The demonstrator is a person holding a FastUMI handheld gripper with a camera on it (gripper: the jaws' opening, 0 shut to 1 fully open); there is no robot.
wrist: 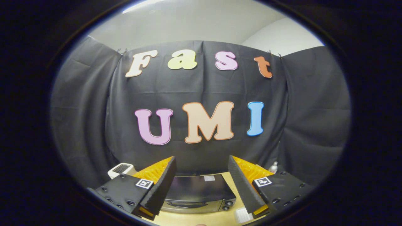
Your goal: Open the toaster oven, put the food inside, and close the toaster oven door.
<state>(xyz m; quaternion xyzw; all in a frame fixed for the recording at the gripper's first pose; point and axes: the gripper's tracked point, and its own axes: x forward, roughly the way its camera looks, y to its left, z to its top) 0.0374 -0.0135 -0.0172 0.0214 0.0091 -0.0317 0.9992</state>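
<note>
A black toaster oven [198, 191] stands on the wooden table [234, 185] below and just ahead of my fingers, seen from above. Its door, with a handle [185, 204] along the front, looks shut, and two knobs [227, 205] sit at its right front. My gripper [201, 185] hovers high over it, open wide, nothing between the fingers. A small white thing [243, 215] lies on the table by the right finger; I cannot tell whether it is the food.
A white appliance with a dark vent [121, 170] stands to the left of the oven behind the left finger. A small white bottle [273, 167] stands at the back right. The black cloth wall closes the booth behind the table.
</note>
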